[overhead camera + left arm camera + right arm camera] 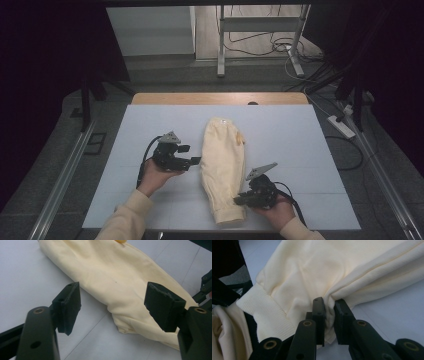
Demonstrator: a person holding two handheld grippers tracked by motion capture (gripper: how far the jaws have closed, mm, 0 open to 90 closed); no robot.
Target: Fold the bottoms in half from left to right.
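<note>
A folded cream garment (223,160) lies lengthwise down the middle of the white table cover (145,125). My left gripper (194,154) rests on the cover just left of the garment's middle, pointing at it. In the left gripper view its jaws stand wide apart (113,298) with the garment (120,277) ahead of them and nothing between the pads. My right gripper (238,199) is at the garment's near right edge. In the right gripper view its jaws (329,305) are shut on a pinched fold of the cream fabric (312,270), beside the ribbed cuff (267,315).
The wooden table edge (220,98) shows at the far side. Beyond it stand a metal frame (220,45) and cables on the floor. A power strip (341,126) lies on the floor at the right. A metal rail (60,185) runs along the left side.
</note>
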